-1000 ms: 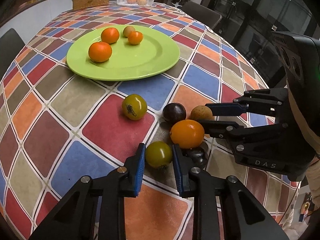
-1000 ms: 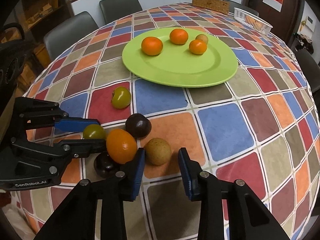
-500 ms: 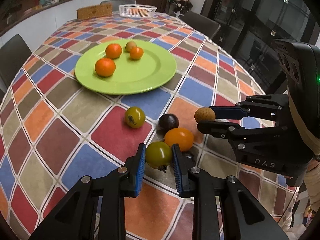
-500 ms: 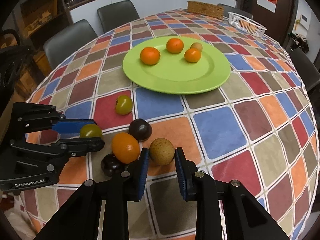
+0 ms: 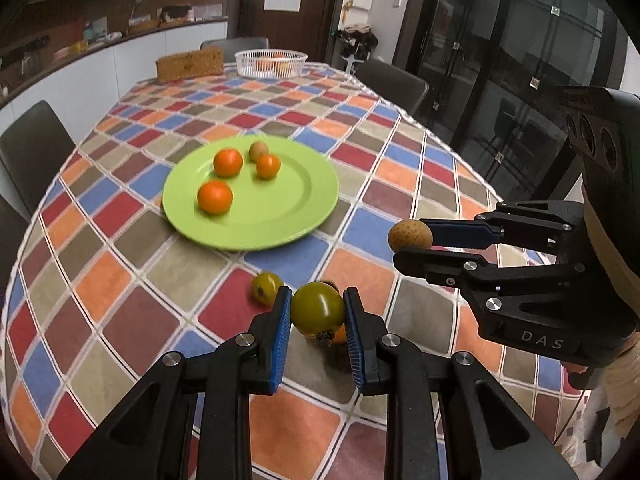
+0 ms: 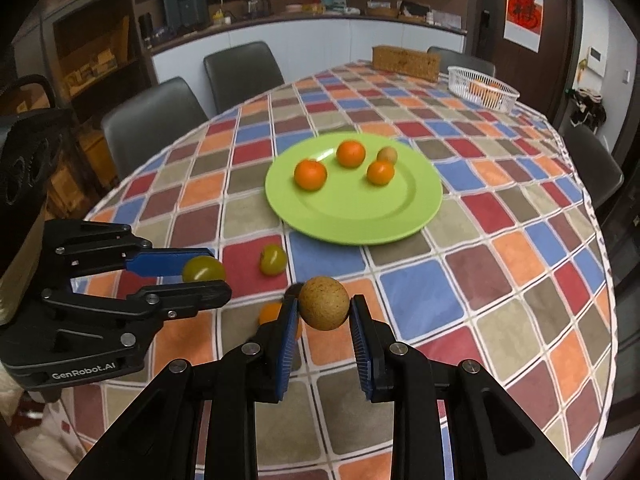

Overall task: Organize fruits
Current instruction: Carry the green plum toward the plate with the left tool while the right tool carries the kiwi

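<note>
My left gripper is shut on a green tomato and holds it above the table; it also shows in the right wrist view. My right gripper is shut on a round brown fruit, also lifted; it shows in the left wrist view. A green plate ahead holds three orange fruits and a small brown one. A second green tomato lies on the cloth. An orange fruit and a dark fruit lie mostly hidden behind my fingers.
The table has a checkered cloth. A white basket with fruit and a wicker box stand at the far end. Dark chairs surround the table.
Both grippers closed on their fruits and lifted them off the table. The views rose and pulled back from the fruit cluster.
</note>
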The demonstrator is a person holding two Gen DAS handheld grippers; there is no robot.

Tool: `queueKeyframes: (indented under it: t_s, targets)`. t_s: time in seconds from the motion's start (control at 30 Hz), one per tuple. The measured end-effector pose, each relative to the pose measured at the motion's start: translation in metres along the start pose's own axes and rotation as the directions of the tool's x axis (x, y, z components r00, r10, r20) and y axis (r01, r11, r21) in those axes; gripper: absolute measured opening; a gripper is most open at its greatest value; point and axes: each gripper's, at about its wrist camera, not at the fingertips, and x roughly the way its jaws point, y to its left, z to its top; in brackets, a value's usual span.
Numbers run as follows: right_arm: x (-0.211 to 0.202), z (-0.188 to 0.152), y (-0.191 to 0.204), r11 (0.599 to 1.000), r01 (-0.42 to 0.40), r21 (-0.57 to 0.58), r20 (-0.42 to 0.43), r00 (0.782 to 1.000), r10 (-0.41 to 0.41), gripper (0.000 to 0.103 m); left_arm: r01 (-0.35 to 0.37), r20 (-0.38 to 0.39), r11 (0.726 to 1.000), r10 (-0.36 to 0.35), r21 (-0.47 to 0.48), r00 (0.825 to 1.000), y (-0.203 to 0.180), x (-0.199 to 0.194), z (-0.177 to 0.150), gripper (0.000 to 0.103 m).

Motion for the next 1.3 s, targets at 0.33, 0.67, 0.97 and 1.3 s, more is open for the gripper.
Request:
queueKeyframes:
  t_s: [0.33,0.67,0.97,1.3]
  targets:
    - [-0.014,0.026,-0.010,0.999,0.011,0.047,0.087,0.996,-0.015,0.028,-0.020,0.082,1.000,0.019,0.004,0.996,0.003,-0.009,0.036,0.026]
    - [-0.006,0.055,-0.026,0.996,0.013,0.091,0.126,0.992,-0.025,0.028,-0.017,0.114,1.000,0.018,-0.007,0.993,0.013,0.004,0.070,0.026]
    - [0.021,0.081,-0.042,0.995,0.017,0.100,0.108,0.994,-0.027,0.028,-0.018,0.104,0.999,0.021,-0.036,0.994,0.036,0.032,0.095,0.026]
    - [0.068,0.097,-0.059,0.993,0.015,0.121,0.044,0.999,-0.021,0.028,-0.011,0.037,0.997,0.014,-0.082,0.999,0.064,0.081,0.108,0.026]
